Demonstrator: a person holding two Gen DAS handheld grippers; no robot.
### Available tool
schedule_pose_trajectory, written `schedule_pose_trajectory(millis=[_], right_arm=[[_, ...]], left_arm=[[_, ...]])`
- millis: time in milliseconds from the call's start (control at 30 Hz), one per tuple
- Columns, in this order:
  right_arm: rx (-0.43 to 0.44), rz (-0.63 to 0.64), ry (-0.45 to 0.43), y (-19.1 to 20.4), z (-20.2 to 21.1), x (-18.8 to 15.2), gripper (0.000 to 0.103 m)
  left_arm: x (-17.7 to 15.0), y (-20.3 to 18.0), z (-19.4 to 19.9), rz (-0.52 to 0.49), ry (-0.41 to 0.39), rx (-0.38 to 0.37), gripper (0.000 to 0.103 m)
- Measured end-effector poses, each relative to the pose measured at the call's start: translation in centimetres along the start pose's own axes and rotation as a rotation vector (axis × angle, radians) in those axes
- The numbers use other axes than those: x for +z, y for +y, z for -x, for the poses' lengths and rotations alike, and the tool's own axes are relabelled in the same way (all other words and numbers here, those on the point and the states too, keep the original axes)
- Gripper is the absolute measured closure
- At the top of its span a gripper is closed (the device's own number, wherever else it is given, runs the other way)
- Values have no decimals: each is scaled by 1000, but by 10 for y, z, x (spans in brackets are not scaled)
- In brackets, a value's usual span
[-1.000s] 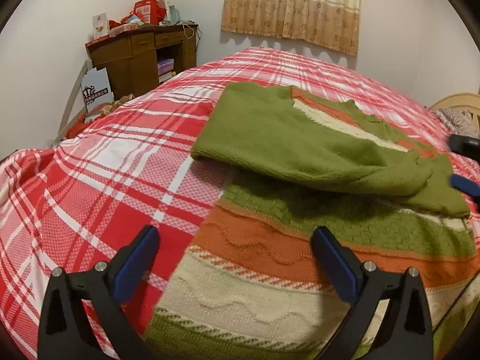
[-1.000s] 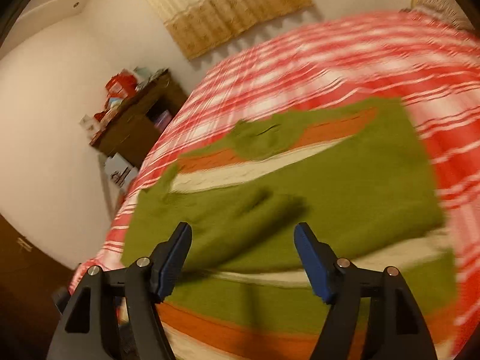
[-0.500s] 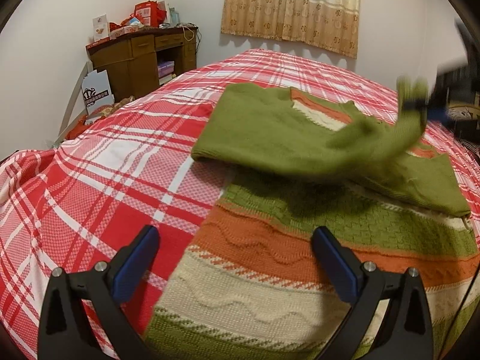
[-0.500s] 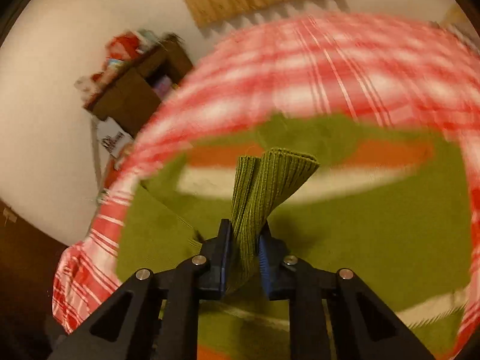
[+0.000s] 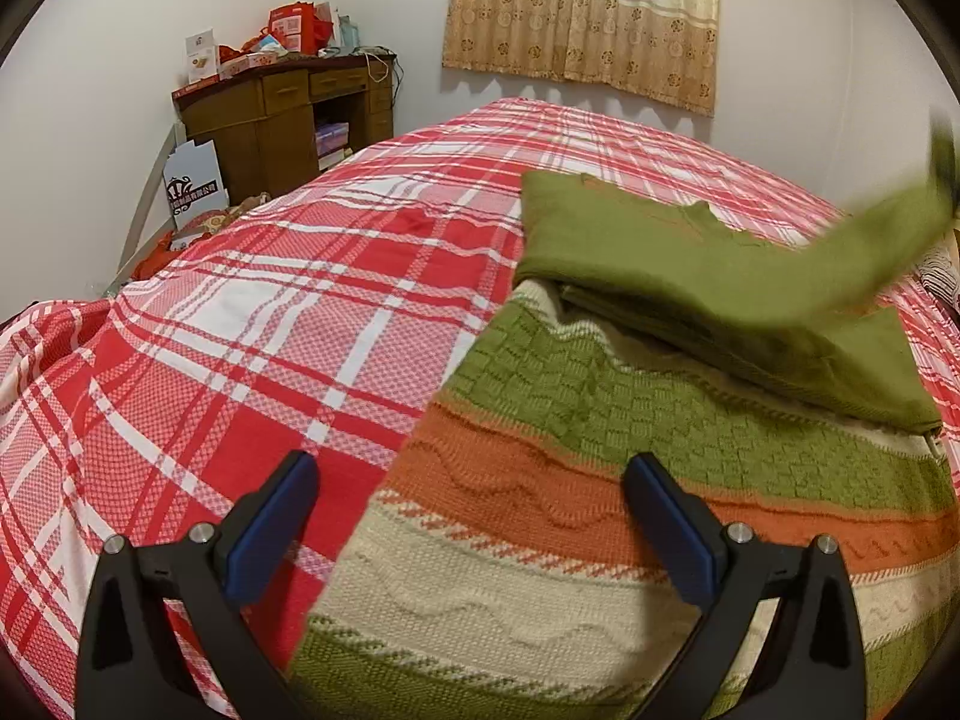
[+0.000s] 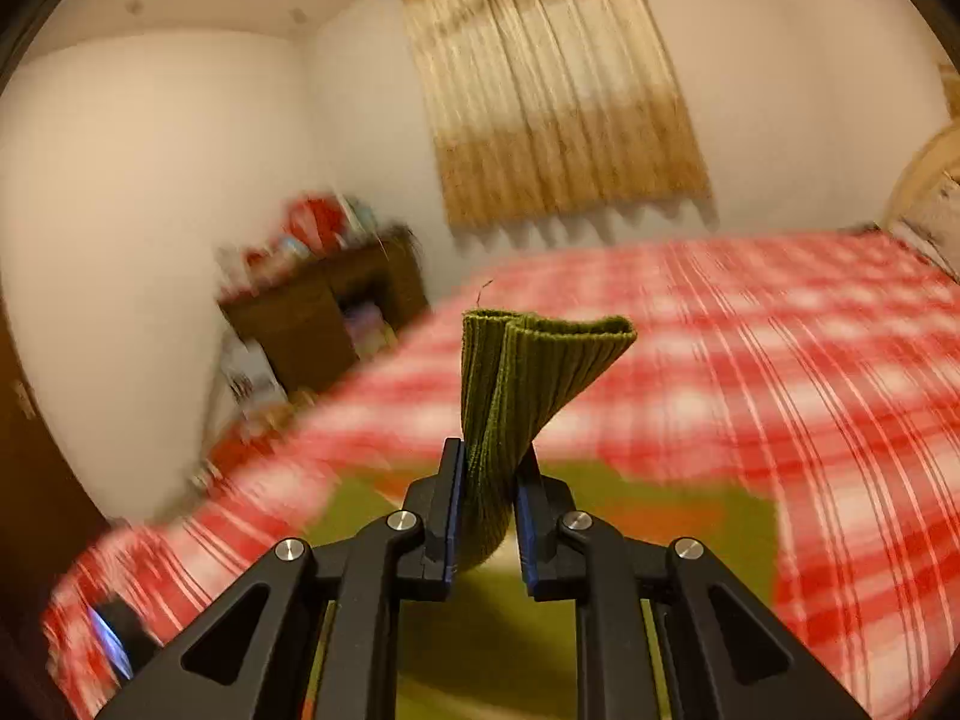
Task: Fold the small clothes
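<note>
A knitted sweater [image 5: 600, 480] with green, orange and cream stripes lies on the red plaid bed [image 5: 270, 330]. Its plain green upper part is folded over. One green sleeve [image 5: 870, 240] is lifted and stretched up to the right. My left gripper [image 5: 468, 510] is open and empty, low over the sweater's hem. My right gripper [image 6: 489, 504] is shut on the sleeve's ribbed green cuff [image 6: 522, 372] and holds it up above the sweater [image 6: 510, 612]. The right wrist view is blurred by motion.
A dark wooden desk [image 5: 282, 114] with red boxes and clutter stands by the far left wall. A beige curtain [image 5: 582, 12] hangs behind the bed. A white printed bag [image 5: 192, 186] leans beside the desk. The bed's left edge drops off.
My right gripper closed on the sleeve cuff and has lifted it up and to the right, pulling the sleeve off the sweater's body. My left gripper has stayed open and has hardly moved.
</note>
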State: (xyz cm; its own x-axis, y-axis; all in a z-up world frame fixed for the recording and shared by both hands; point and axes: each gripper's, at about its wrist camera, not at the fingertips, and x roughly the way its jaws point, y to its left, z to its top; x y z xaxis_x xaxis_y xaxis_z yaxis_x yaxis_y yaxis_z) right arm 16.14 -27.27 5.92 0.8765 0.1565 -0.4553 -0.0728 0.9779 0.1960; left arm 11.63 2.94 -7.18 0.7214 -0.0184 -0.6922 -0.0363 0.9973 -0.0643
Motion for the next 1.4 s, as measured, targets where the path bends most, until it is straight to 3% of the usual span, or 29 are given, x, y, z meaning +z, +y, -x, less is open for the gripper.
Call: schedule_pose_trajectory(millis=[133,267,333,467,600,800,967,1167,1400], right_arm=[[-270,46,228,-45,-27,-63,61],[-417,-142,228,-95,2,-90,61],[-391,-255,196,-114,19,-90,60],[-251,-391,165,-130,34,-74,60],[-179,-352,202,-108,11,-54,41],[-81,-292,326,-63,-25,-61,41],[-110,-216,331,-38,-43,-62,41],[-220,-157,430,-35,-76,-75,41],[-258,-110,436,-43,-38,-95,41]], left_arm=[[0,0,0,0,1,0,0],[0,0,0,0,0,1,0],[0,-1,0,-1,0,3,0],[0,-1,0,-2,1,4,0],[0,-1,0,-2,1,4,0],[0,-1,0,-2,0,4,0],[0,-1,0,-2,0,4,0],[0,-1,0,-3,1,4,0],[0,0,0,0,1,1,0]])
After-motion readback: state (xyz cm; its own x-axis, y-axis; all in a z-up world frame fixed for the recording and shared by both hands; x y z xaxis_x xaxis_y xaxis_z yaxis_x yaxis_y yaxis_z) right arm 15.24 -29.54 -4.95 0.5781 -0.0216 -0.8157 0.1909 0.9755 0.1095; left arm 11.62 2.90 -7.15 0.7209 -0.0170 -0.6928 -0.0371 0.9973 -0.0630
